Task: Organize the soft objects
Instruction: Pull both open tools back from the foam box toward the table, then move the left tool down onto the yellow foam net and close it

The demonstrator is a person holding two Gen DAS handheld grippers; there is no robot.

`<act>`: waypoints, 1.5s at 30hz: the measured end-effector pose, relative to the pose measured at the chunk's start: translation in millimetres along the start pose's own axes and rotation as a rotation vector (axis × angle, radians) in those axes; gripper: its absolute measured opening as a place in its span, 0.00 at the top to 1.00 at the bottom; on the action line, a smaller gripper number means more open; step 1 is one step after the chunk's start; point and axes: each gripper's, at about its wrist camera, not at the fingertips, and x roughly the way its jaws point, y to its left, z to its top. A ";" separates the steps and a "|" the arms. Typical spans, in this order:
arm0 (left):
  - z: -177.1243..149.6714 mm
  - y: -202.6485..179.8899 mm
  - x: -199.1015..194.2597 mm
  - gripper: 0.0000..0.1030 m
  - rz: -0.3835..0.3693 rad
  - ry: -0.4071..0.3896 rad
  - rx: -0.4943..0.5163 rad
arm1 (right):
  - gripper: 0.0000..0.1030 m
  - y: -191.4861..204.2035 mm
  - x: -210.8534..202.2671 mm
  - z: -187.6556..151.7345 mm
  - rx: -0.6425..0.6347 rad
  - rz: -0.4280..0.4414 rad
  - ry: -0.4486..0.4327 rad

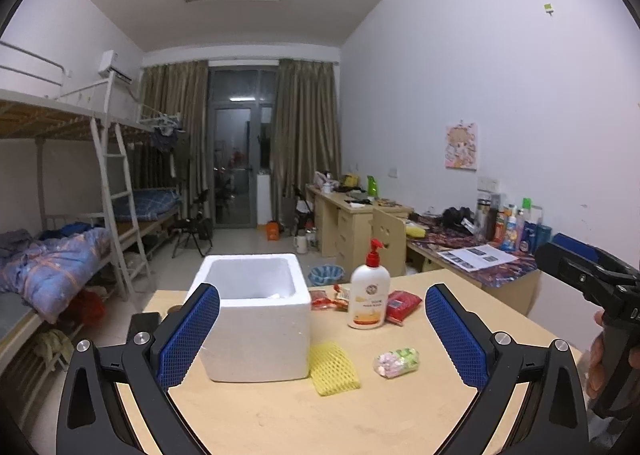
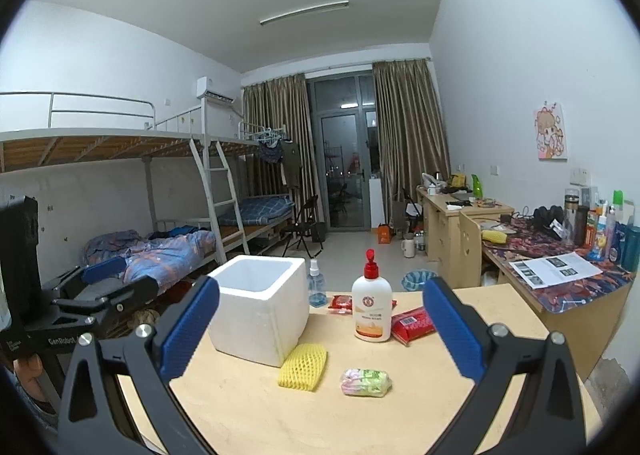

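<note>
A white foam box [image 1: 256, 315] [image 2: 260, 307] stands open-topped on the wooden table [image 1: 320, 415] [image 2: 312, 415]. A yellow foam net sleeve [image 1: 333, 369] [image 2: 303, 367] lies against its near right corner. To the right lies a small clear bag of pastel sweets [image 1: 397, 362] [image 2: 366, 382]. A red packet [image 1: 402, 305] [image 2: 412, 325] and red snack packs [image 1: 330, 299] [image 2: 340, 303] lie behind, by a pump lotion bottle [image 1: 369, 299] [image 2: 372, 307]. My left gripper [image 1: 322, 339] and right gripper [image 2: 320, 331] are both open above the near table, holding nothing.
A small blue spray bottle [image 2: 317, 287] stands behind the box. The other gripper's body shows at the right edge [image 1: 592, 283] and the left edge [image 2: 80, 295]. Beyond the table are bunk beds [image 2: 160, 247], a bin [image 1: 326, 275] and cluttered desks [image 2: 560, 255].
</note>
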 end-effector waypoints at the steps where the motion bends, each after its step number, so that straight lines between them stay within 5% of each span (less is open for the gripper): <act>1: -2.0 -0.6 0.8 0.00 0.011 -0.007 -0.003 | 0.00 -0.6 0.5 -1.1 0.000 -0.007 0.001; 16: -20.1 8.8 42.8 0.00 -0.037 0.035 -0.081 | 0.00 -27.3 32.1 -29.9 0.018 -0.079 0.101; 45: -68.0 -3.9 134.1 0.00 -0.016 0.262 -0.036 | 0.00 -52.9 102.3 -71.0 0.029 -0.069 0.331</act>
